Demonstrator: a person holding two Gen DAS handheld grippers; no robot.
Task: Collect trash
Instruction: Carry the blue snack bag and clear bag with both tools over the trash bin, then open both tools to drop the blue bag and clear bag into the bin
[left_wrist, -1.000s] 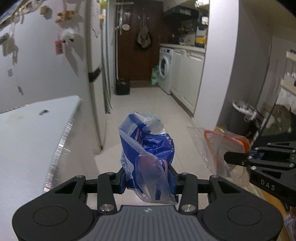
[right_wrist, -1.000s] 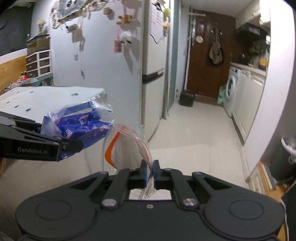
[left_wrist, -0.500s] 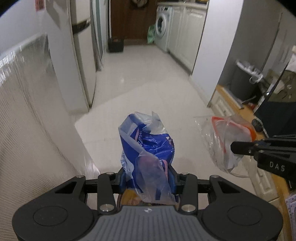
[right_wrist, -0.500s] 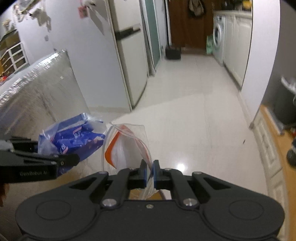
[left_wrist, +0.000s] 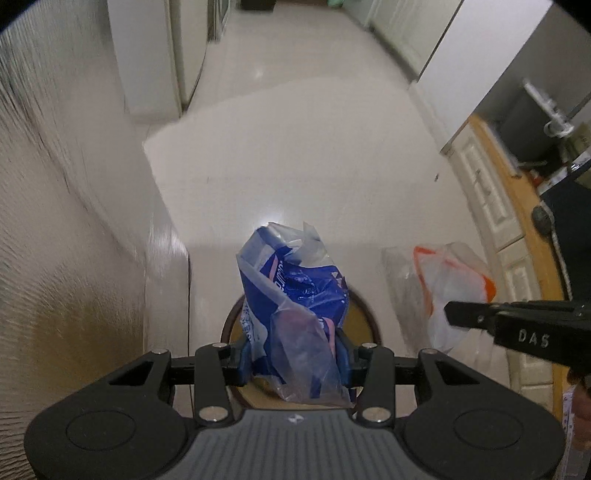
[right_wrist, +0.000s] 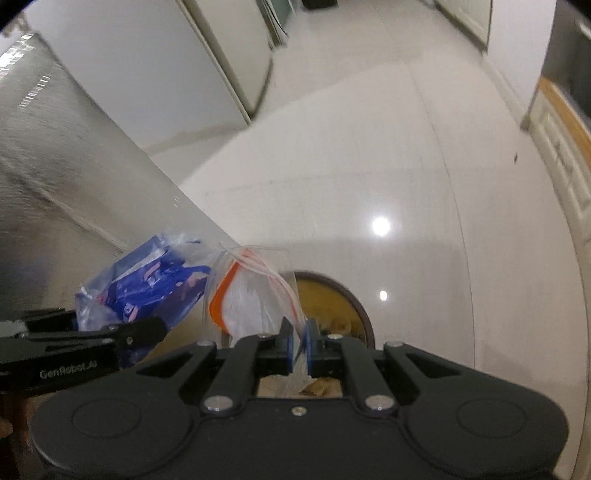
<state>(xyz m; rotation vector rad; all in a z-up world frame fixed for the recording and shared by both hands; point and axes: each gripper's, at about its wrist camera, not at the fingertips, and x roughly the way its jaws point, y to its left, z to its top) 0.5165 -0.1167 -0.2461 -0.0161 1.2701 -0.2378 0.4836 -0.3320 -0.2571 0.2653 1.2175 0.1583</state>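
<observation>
My left gripper (left_wrist: 293, 356) is shut on a crumpled blue and clear plastic wrapper (left_wrist: 295, 295), which sticks up between the fingers. The right gripper (right_wrist: 298, 345) is shut on a clear zip bag with an orange strip (right_wrist: 251, 299). Both point steeply down at a round bin (right_wrist: 332, 295) with a dark brown rim and a yellowish inside on the floor. The bin (left_wrist: 364, 314) lies right under the blue wrapper in the left wrist view. The zip bag (left_wrist: 443, 284) and the right gripper (left_wrist: 454, 314) show at that view's right; the blue wrapper (right_wrist: 147, 280) and the left gripper (right_wrist: 155, 328) show at the right wrist view's left.
A silvery counter side (left_wrist: 55, 240) rises on the left, close to the bin. White glossy floor tiles (left_wrist: 314, 147) stretch ahead. A white fridge (right_wrist: 166, 74) stands beyond, and white cabinets with a wooden edge (left_wrist: 517, 229) run along the right.
Both grippers have sunk and tipped downward, from looking along the kitchen to looking at the floor. The round bin has come into view under them. Both bags stay gripped.
</observation>
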